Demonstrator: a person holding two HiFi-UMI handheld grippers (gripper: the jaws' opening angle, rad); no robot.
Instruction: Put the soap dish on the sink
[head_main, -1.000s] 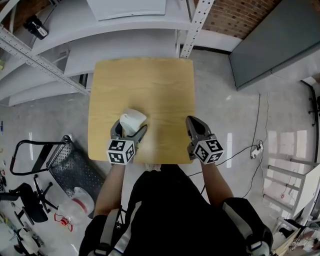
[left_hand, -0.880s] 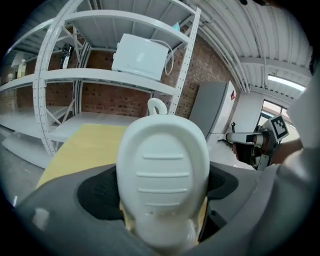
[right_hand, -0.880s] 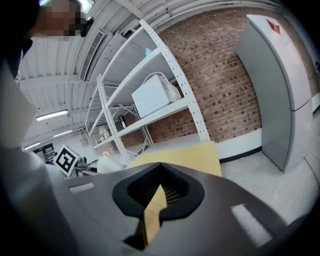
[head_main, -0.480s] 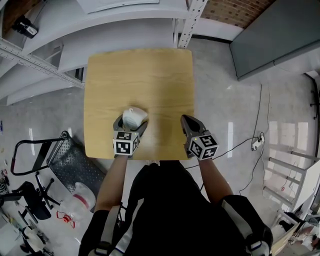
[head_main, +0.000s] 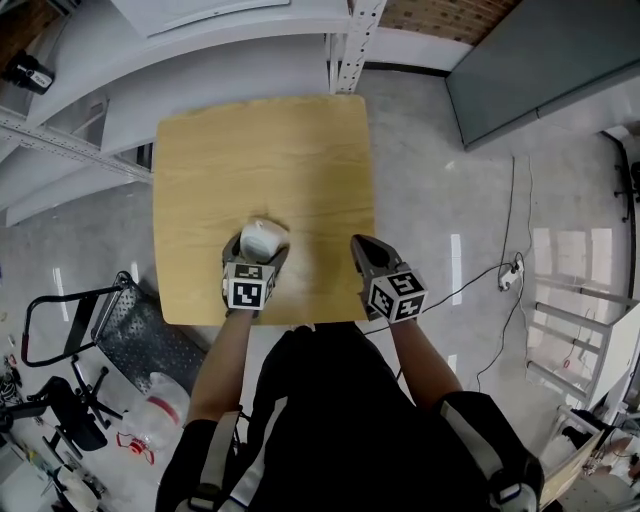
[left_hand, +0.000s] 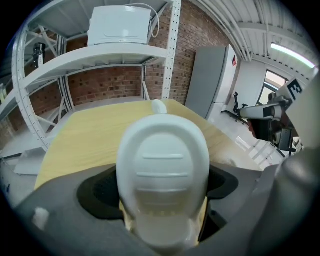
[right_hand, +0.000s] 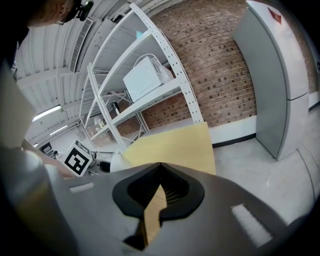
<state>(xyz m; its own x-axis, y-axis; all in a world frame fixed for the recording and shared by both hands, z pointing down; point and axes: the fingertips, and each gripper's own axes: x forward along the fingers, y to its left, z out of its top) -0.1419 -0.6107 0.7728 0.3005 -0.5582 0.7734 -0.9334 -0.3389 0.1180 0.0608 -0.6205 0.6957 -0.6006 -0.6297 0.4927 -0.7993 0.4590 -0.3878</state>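
Observation:
The white oval soap dish (head_main: 262, 238) has raised ribs on its face and sits between the jaws of my left gripper (head_main: 255, 262), which is shut on it just above the near part of the wooden table (head_main: 260, 150). In the left gripper view the dish (left_hand: 162, 170) fills the middle, with a dark pad pressed against each side of it inside my left gripper (left_hand: 161, 186). My right gripper (head_main: 362, 250) hovers over the table's near right corner. Its jaws (right_hand: 159, 192) are shut with nothing between them. No sink shows in any view.
White metal shelving (head_main: 230, 60) stands behind the table, with a white appliance (left_hand: 120, 25) on a shelf. A grey cabinet (head_main: 540, 60) is at the far right. A cable and power strip (head_main: 510, 280) lie on the floor to the right, and a black cart (head_main: 120, 330) to the left.
The head view has drifted, so the table and both grippers sit further left in frame. The left gripper now points straighter ahead, still gripping the dish. The right gripper stays shut.

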